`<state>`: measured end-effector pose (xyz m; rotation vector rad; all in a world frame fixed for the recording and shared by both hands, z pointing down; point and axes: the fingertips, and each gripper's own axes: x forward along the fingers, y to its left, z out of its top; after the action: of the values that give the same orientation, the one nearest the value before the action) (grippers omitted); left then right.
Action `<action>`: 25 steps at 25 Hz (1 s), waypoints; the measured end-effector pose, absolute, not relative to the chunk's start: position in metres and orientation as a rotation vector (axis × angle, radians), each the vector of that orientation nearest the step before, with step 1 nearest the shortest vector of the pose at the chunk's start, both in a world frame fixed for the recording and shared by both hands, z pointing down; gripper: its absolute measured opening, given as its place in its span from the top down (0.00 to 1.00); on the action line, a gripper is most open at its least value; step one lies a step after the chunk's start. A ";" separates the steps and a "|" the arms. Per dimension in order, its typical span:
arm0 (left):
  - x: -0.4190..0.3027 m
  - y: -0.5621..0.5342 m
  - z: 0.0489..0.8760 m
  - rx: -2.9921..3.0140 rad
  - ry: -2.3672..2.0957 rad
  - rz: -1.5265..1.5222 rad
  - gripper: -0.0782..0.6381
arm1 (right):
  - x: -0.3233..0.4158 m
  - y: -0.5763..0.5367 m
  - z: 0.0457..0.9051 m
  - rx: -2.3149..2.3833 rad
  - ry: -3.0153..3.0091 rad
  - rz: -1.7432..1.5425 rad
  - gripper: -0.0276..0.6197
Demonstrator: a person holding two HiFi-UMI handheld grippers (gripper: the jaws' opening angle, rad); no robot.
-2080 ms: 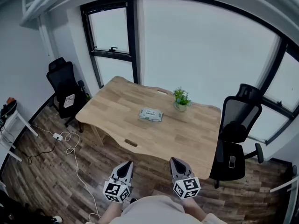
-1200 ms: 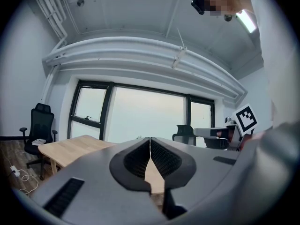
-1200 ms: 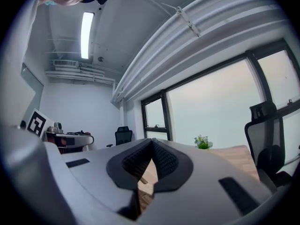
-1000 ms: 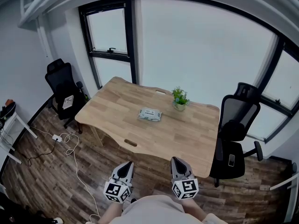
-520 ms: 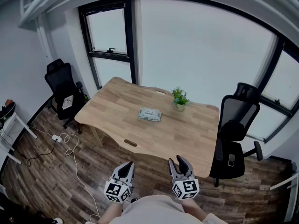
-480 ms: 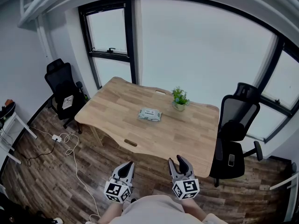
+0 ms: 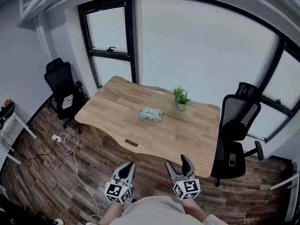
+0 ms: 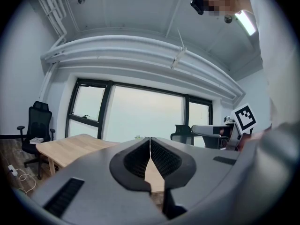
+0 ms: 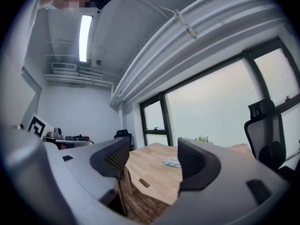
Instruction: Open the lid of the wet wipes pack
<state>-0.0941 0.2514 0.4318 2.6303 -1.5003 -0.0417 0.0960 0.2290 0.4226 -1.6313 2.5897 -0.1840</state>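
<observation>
Though newly parted, right tongs (image 7: pixel 177 161) empty.

The table (image 7: pixel 187 135) is pale wood grain; the wipes pack (image 7: pixel 151 114) is white with green print — the plant (image 7: pixel 181 96) green. The chairs (image 7: pixel 236 121) are black, the floor (image 7: pixel 51 172) dark brown planks.

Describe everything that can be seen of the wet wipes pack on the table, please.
The wet wipes pack is a flat, rectangular, soft-looking packet, pale with green print on top. It lies flat near the middle of the wooden table, to the left of the small potted plant and apart from it. Only the table touches it. Whether it is open or shut is too small to tell.
</observation>
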 end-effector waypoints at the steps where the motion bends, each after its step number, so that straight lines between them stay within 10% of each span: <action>1: -0.096 0.251 0.432 2.630 -1.499 -0.041 0.86 | 0.095 0.229 0.423 -1.631 2.589 -0.189 0.47; 25: -0.163 0.251 0.439 2.699 -1.368 -0.046 0.86 | 0.031 0.238 0.432 -1.742 2.501 -0.259 0.43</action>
<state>-0.1630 0.2512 0.4387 2.6994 -1.3684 -0.0461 0.0306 0.2384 0.4319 -1.7416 2.5008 -0.2593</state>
